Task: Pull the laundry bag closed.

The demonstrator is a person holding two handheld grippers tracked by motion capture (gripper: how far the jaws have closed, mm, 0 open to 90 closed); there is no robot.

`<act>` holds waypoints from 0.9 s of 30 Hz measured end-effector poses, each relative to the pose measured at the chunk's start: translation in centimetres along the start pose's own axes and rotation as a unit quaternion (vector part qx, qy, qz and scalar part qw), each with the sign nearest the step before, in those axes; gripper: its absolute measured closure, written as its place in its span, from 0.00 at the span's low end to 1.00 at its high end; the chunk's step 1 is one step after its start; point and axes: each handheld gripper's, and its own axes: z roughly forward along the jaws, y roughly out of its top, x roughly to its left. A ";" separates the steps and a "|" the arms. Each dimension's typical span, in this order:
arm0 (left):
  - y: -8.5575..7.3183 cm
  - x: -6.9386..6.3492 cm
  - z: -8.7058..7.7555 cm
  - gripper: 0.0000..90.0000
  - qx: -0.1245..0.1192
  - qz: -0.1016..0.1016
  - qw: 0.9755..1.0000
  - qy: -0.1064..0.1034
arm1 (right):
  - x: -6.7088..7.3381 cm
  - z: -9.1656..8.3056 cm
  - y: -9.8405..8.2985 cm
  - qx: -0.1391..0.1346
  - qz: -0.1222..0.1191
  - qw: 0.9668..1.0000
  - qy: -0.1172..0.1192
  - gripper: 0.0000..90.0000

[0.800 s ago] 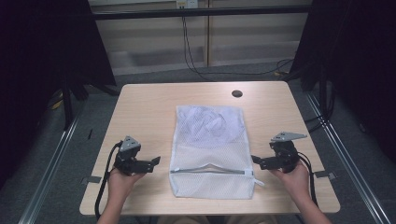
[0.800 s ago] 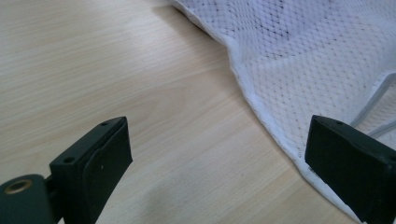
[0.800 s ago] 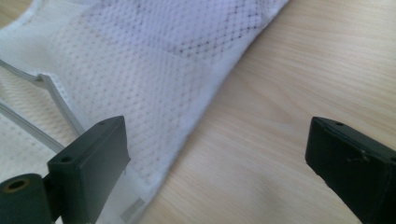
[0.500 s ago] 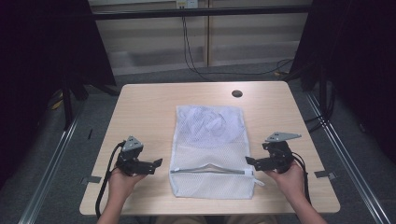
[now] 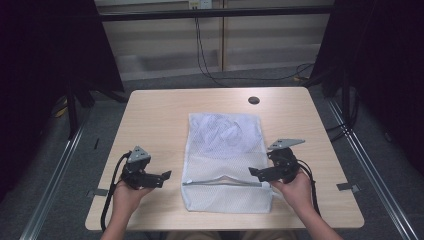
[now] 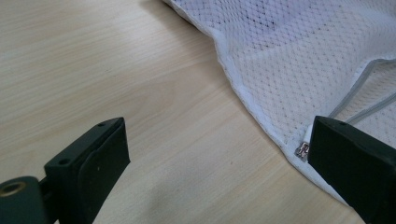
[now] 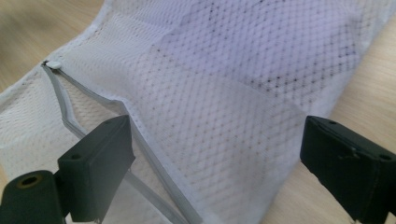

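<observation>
A white mesh bag [image 5: 225, 150] lies flat in the middle of the wooden table [image 5: 160, 115]. Its grey zipper [image 5: 222, 182] runs across near the front edge and gapes partly open. My left gripper [image 5: 166, 176] hovers just left of the bag and is open; in the left gripper view its jaws [image 6: 217, 135] frame bare wood, with the bag's edge [image 6: 261, 79] and the metal zipper end [image 6: 303, 150] beside the right jaw. My right gripper [image 5: 252, 173] is open over the bag's right side; in the right gripper view [image 7: 215, 135] the mesh and zipper tape [image 7: 93, 100] lie between the jaws, untouched.
A dark round cable hole [image 5: 253, 100] sits in the table's far right part. Black cables [image 5: 205, 55] hang behind the table. Dark curtains flank both sides, and metal floor rails [image 5: 365, 165] run along the table's left and right.
My right gripper has moved left, from beside the bag to over its right edge. The left gripper has barely shifted. The bag lies as before.
</observation>
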 end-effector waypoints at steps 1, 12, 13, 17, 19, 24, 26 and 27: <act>0.0 0.0 0.0 0.06 -0.001 -0.003 1.000 0.003 | 0.2 0.3 0.2 0.000 -0.002 1.000 0.005 0.11; -0.1 0.2 -0.1 0.06 -0.001 -0.006 1.000 0.000 | 2.0 1.6 1.7 0.010 -0.005 1.000 0.023 0.13; -0.1 0.2 -0.1 0.06 0.000 -0.004 1.000 -0.001 | 2.2 1.7 1.8 0.012 -0.004 1.000 0.025 0.13; -0.1 0.3 -0.1 0.06 0.002 -0.002 1.000 -0.001 | 3.1 2.3 2.5 0.018 -0.002 0.999 0.041 0.17; -0.1 0.3 -0.2 0.06 0.003 -0.004 1.000 -0.003 | 3.5 2.7 2.7 0.022 -0.002 0.999 0.046 0.17; -0.1 0.5 -0.3 0.06 -0.003 -0.012 1.000 -0.006 | 4.4 3.4 3.3 0.027 0.003 0.998 0.060 0.20; -0.1 0.6 -0.5 0.06 -0.003 -0.009 1.000 -0.007 | 4.7 3.6 3.5 0.029 0.003 0.998 0.059 0.20; -0.1 0.6 -0.5 0.06 -0.001 -0.008 1.000 -0.004 | 4.8 3.8 3.6 0.026 0.003 0.998 0.061 0.20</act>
